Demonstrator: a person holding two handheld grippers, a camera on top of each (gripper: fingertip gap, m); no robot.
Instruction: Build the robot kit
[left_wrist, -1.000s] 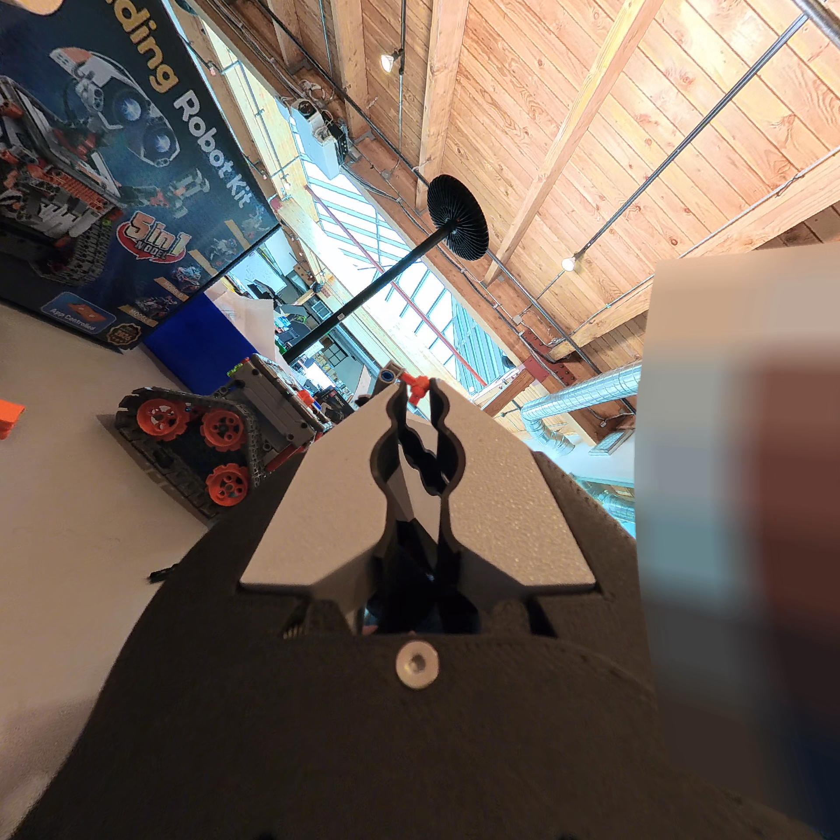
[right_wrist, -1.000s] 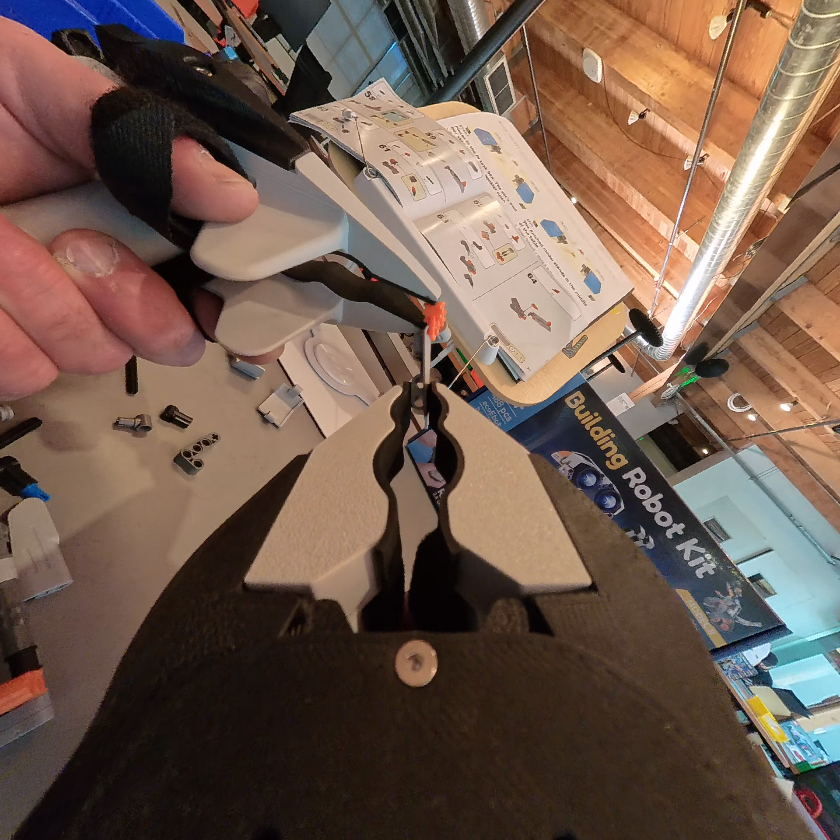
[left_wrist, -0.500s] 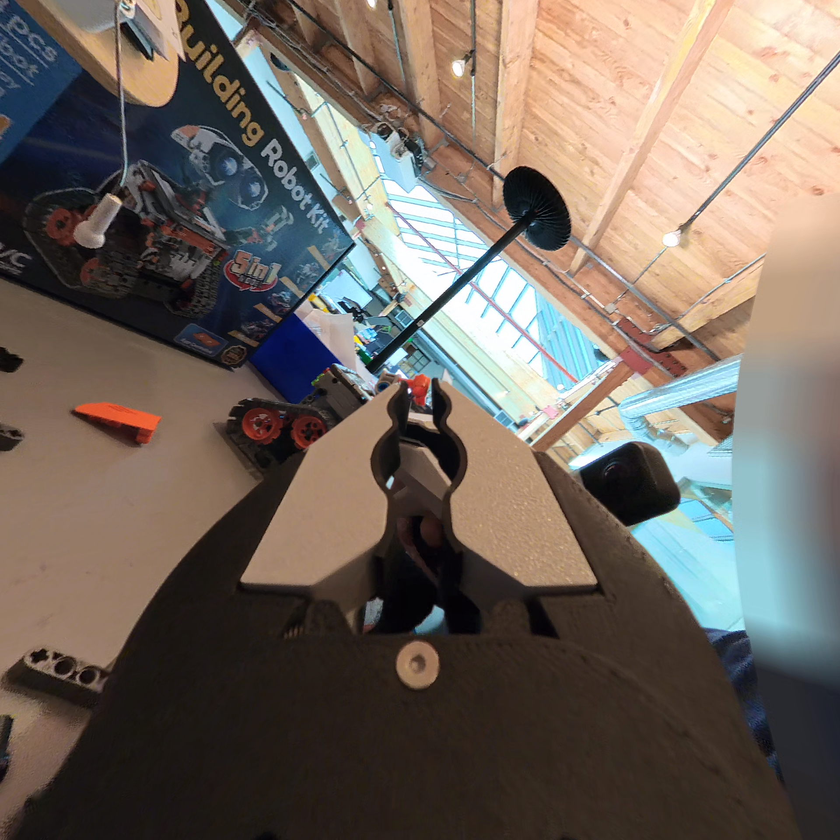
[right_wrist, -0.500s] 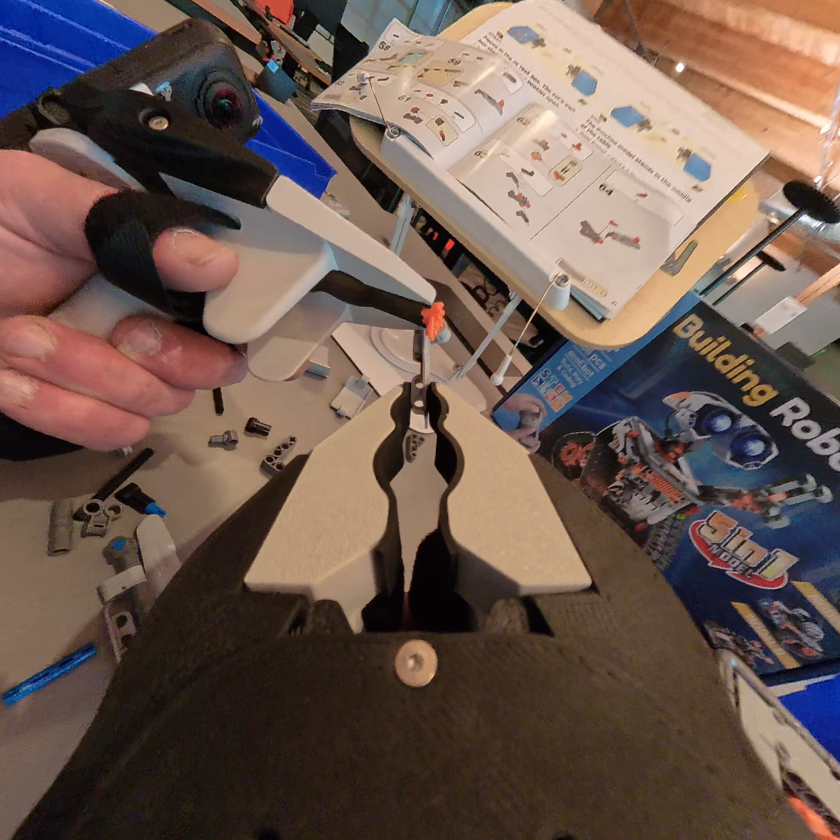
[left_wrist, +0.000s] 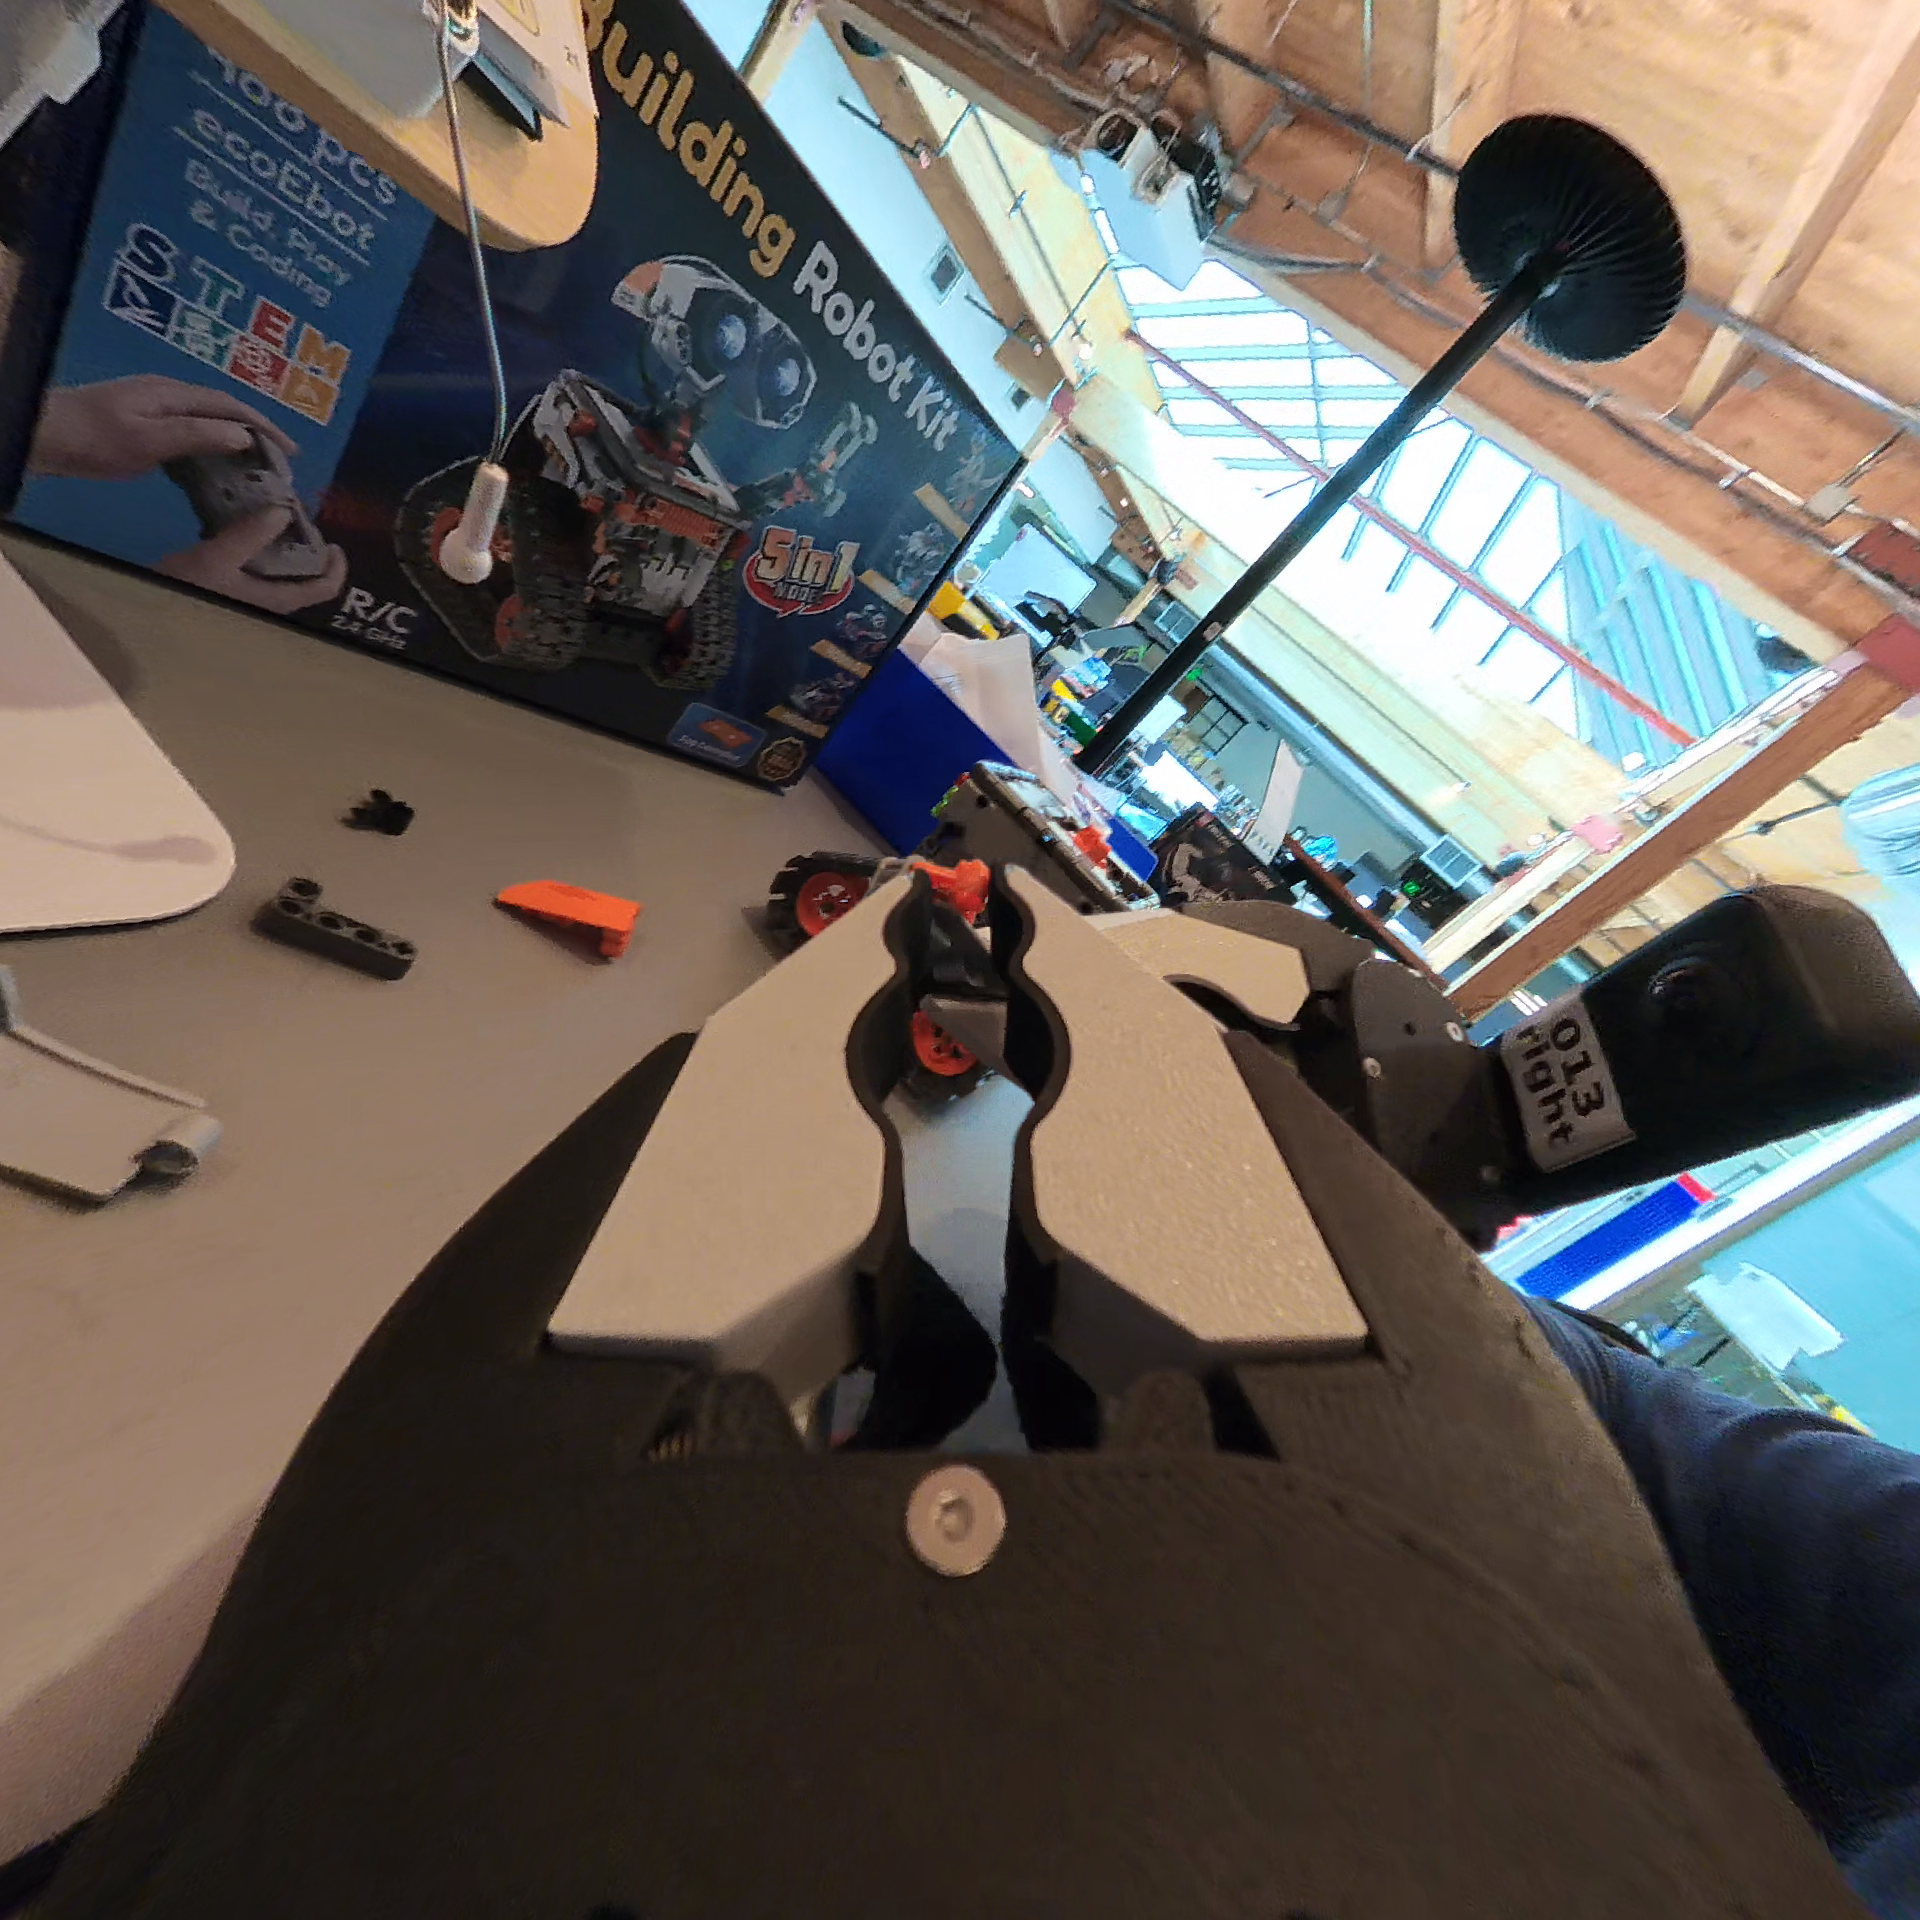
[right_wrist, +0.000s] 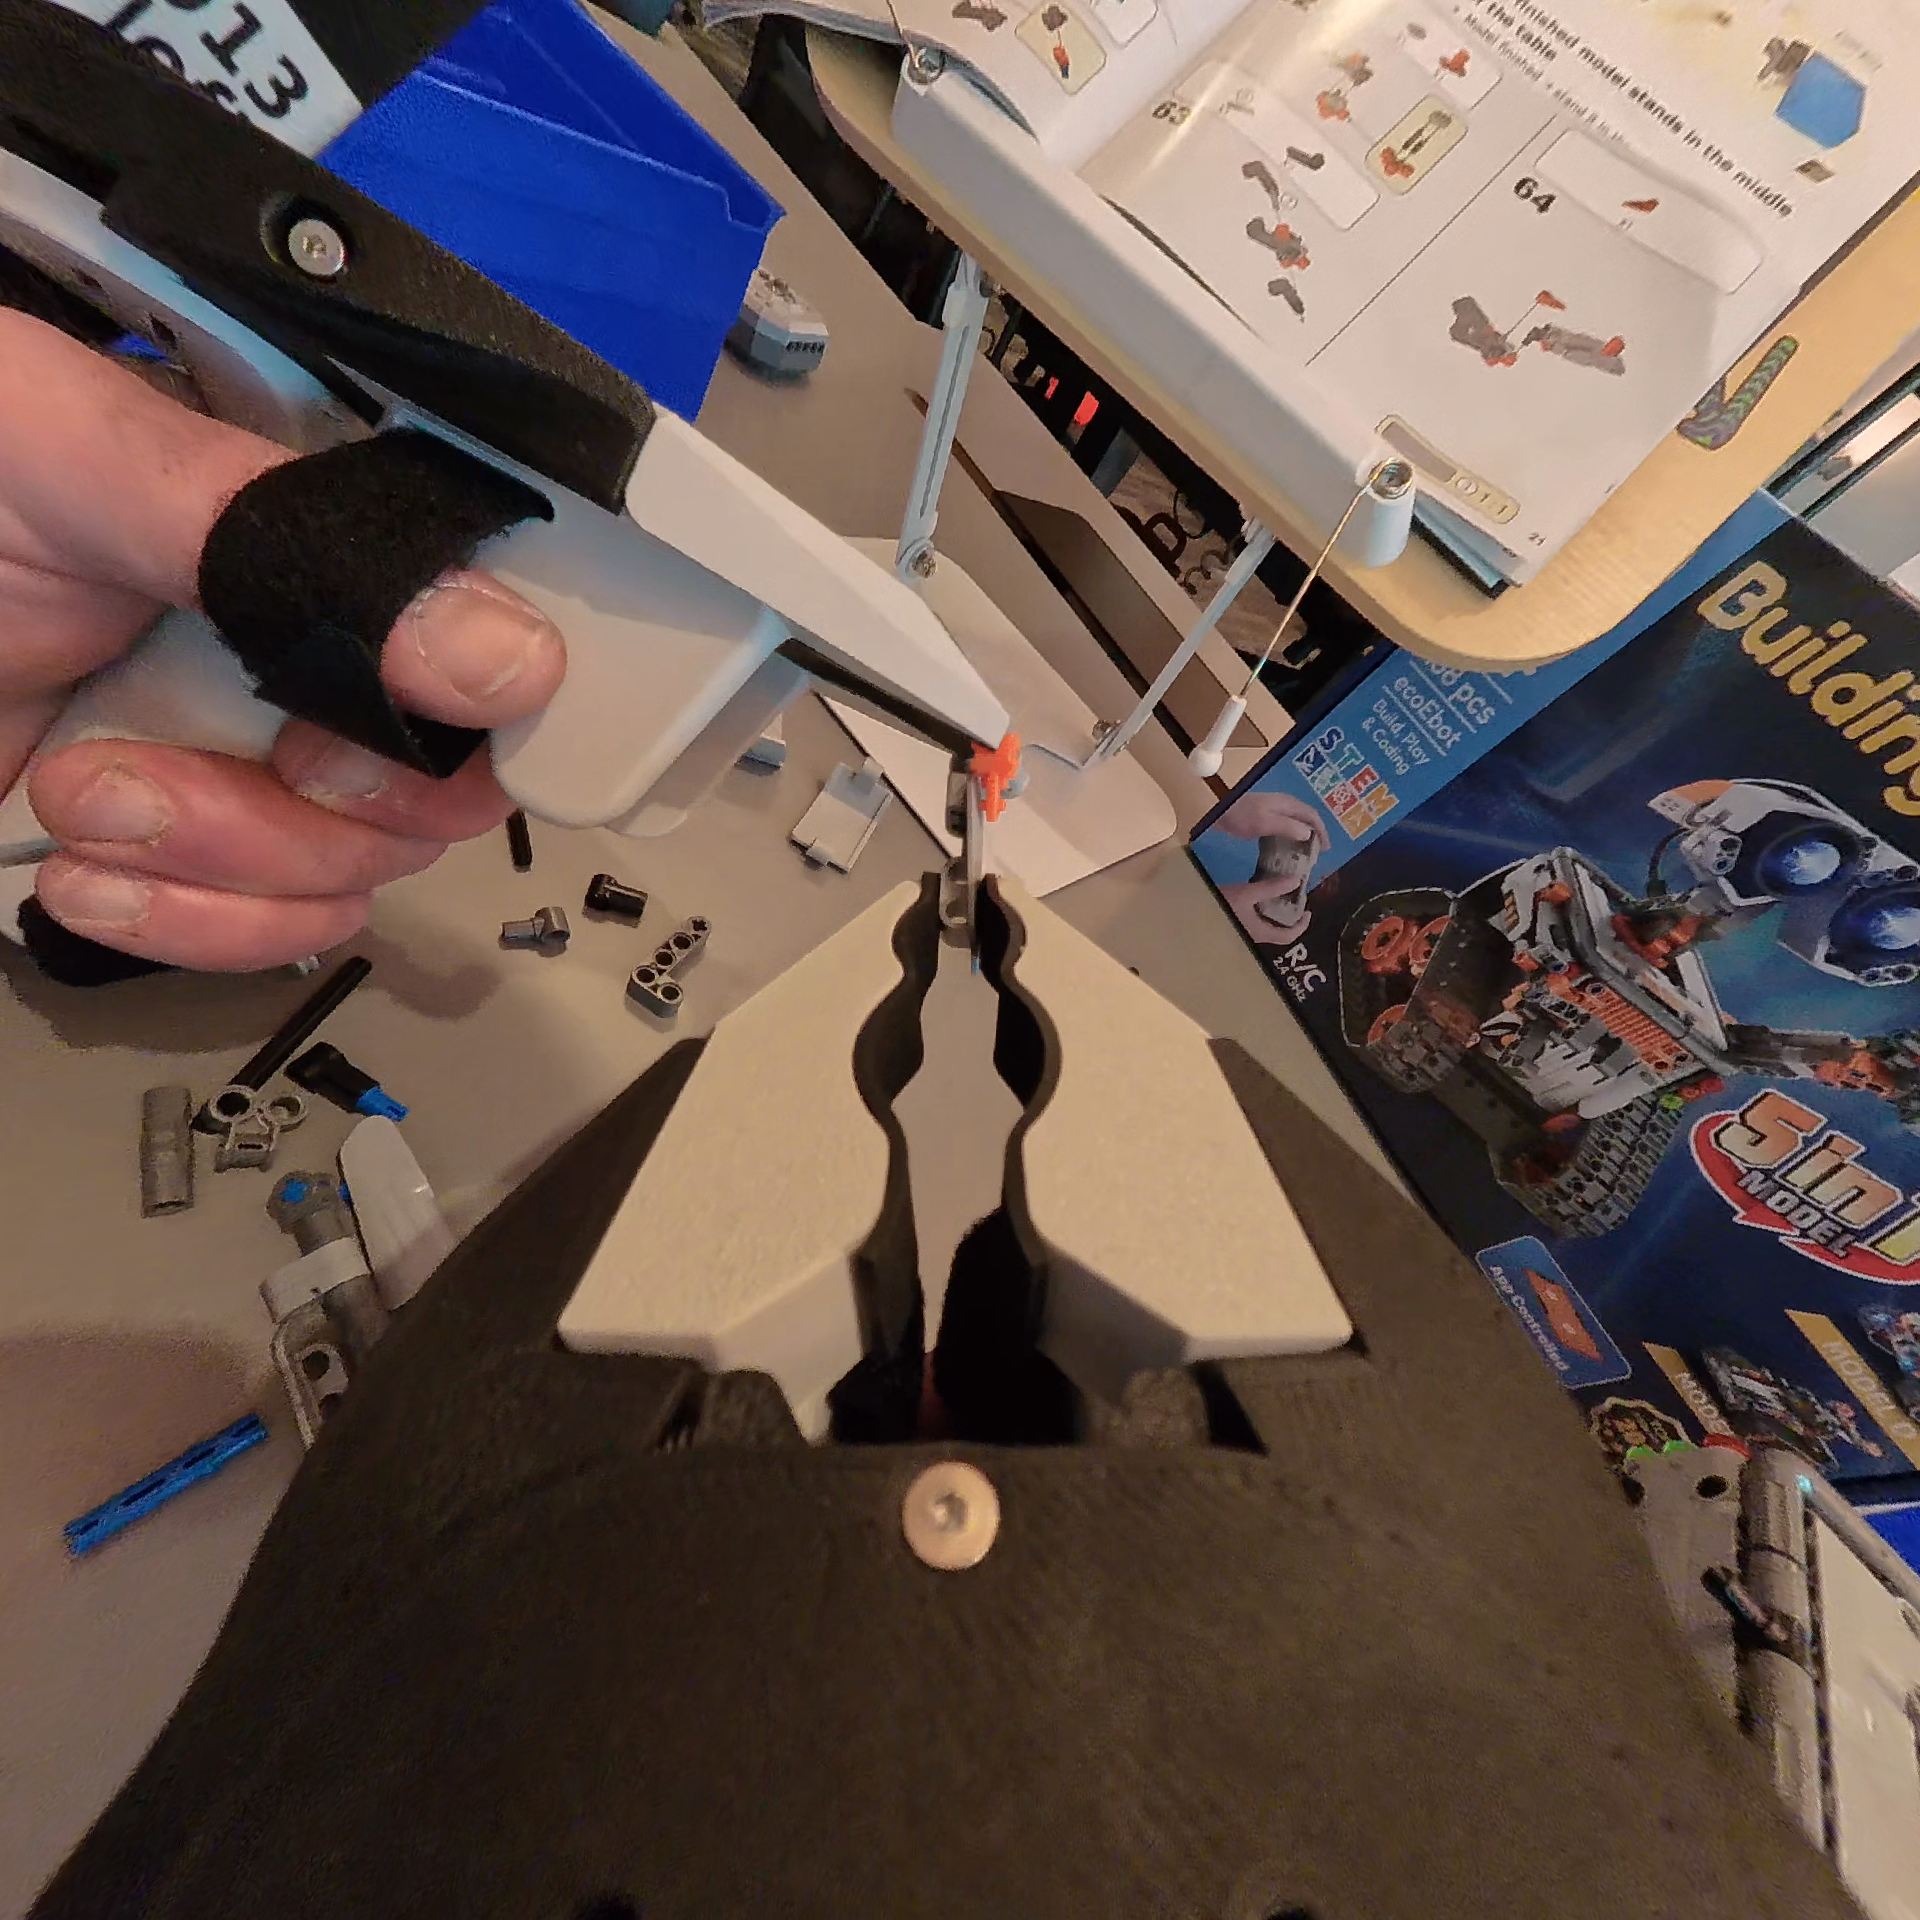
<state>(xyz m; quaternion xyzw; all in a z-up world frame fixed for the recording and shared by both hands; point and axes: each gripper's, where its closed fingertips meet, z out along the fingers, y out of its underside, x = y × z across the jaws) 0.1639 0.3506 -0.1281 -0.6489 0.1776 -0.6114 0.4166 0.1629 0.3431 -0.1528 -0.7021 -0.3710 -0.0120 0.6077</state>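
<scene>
Left gripper (left_wrist: 953, 896): at frame centre, jaws closed on small orange connector (left_wrist: 961, 883), tip to tip with right gripper (right_wrist: 961, 902). Right gripper: jaws closed on thin grey beam (right_wrist: 968, 868), upright at centre of right view; orange connector on beam's top end. Hand (right_wrist: 156, 665) at left of right view, around left gripper's handle. Kit box (left_wrist: 499, 416) at upper left in left view, standing on table (left_wrist: 260, 1195). Orange wedge (left_wrist: 569, 914), black beam (left_wrist: 335, 928) and tracked model (left_wrist: 935, 904) on table beyond. Manual (right_wrist: 1403, 187) on stand at upper right of right view. Loose grey and blue parts at lower left.
</scene>
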